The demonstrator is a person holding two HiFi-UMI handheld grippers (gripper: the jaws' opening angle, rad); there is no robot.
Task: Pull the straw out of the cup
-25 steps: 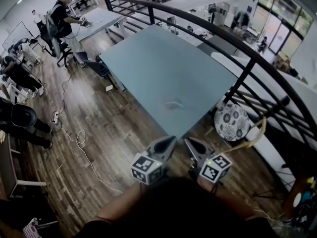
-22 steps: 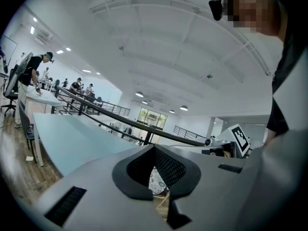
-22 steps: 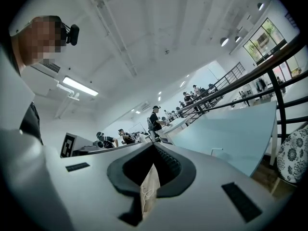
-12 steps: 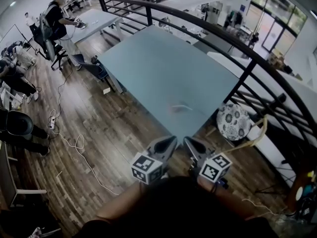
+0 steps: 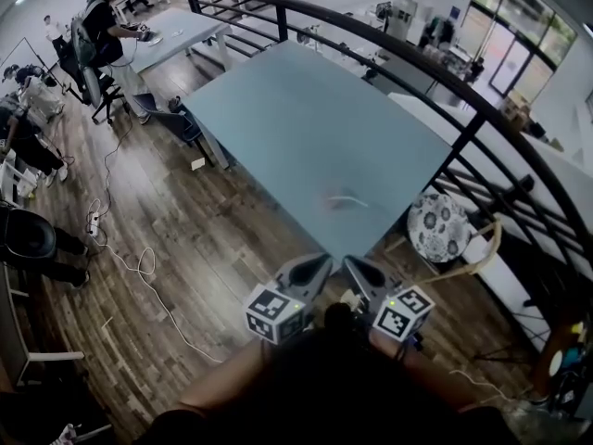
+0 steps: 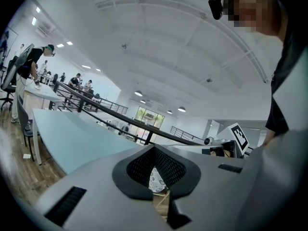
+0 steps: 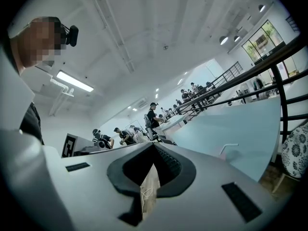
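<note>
A clear cup (image 5: 334, 202) stood near the pale blue tabletop's (image 5: 278, 109) near corner. Its white bent straw (image 5: 353, 196) stood upright, tip pointing toward the tabletop's right edge. The left tongs (image 5: 320, 261) and right tongs (image 5: 350, 262) were closed and empty, short of the tabletop.

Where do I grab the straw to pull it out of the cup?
Probably grip the straw on its upright stem, just under the bend and above the cup. Come from the near edge of the table; that part stands clear.

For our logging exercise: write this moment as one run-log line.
left gripper: shut, empty | right gripper: shut, empty | straw: in cup, untouched | cup: on table
</note>
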